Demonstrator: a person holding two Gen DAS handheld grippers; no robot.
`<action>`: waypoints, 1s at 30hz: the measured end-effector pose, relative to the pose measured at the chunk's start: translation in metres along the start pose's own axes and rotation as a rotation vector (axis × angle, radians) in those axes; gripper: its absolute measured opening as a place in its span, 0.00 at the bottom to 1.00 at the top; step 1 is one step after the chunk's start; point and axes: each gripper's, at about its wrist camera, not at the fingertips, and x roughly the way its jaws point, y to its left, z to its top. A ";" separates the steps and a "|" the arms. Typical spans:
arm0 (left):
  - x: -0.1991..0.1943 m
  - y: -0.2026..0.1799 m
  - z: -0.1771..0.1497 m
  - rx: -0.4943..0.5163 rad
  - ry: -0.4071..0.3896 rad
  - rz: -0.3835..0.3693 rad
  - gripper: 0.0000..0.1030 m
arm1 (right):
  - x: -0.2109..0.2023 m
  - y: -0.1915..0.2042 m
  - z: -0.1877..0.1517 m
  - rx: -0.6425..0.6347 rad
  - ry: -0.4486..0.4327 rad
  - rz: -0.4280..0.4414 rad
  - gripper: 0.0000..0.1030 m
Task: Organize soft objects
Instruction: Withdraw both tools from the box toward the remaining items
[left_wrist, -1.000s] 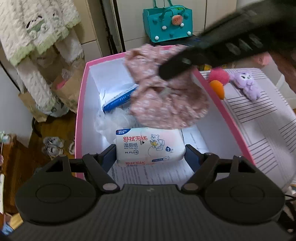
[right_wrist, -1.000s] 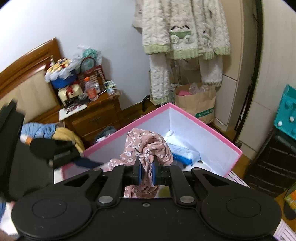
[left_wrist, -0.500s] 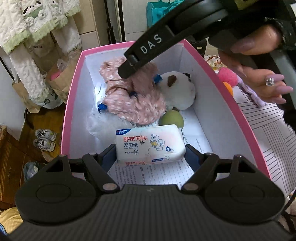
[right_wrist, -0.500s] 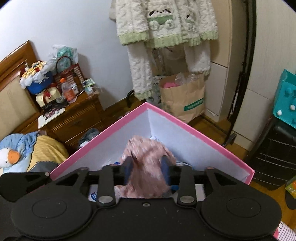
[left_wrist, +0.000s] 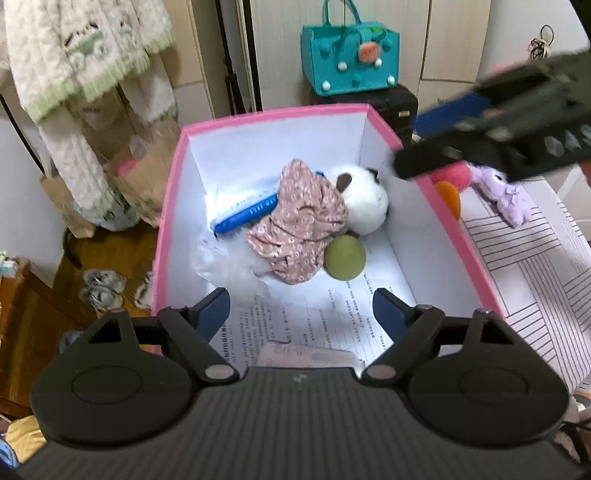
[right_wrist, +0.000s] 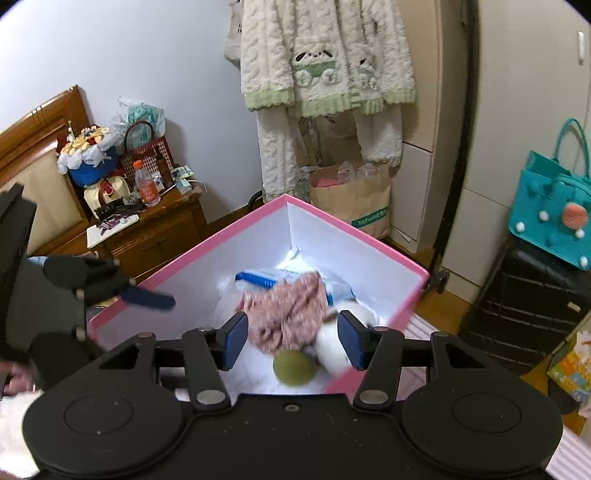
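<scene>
Left gripper (left_wrist: 301, 308): jaws opening, blue pads set wide with nothing pressed between them; a pale wet-wipe pack (left_wrist: 306, 356) lies just under the gripper body on the printed paper lining the floor of the pink storage box (left_wrist: 170, 221). Right gripper (right_wrist: 291, 338): jaws opening, about half spread and empty, hovering over the near rim of the same box.

Box contents, seen from the left wrist: a pink floral cloth (left_wrist: 301, 229) lies crumpled at the centre. At its 3 o'clock, touching it, rests a white plush panda (left_wrist: 365, 201). At its 5 o'clock, touching the cloth's edge, sits an olive-green ball (left_wrist: 345, 258). At its 9 o'clock, partly under the cloth, lies a blue-and-white packet (left_wrist: 245, 216), with crumpled clear plastic (left_wrist: 225, 258) at 7 o'clock.

Outside the box, at its 2 o'clock, a purple plush toy (left_wrist: 511, 197) and a pink-and-orange plush (left_wrist: 448, 186) rest on a striped surface (left_wrist: 535, 273). Beyond the far wall, at 12 o'clock, stands a teal felt bag (left_wrist: 351, 61).
</scene>
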 end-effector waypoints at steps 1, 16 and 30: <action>-0.005 -0.001 0.000 0.002 -0.004 0.001 0.82 | -0.009 0.000 -0.005 -0.006 -0.005 0.000 0.58; -0.062 -0.053 -0.005 0.086 0.010 0.015 0.82 | -0.102 0.027 -0.062 -0.114 -0.062 0.014 0.59; -0.093 -0.115 -0.010 0.163 -0.022 -0.055 0.82 | -0.156 0.022 -0.118 -0.115 -0.081 0.025 0.62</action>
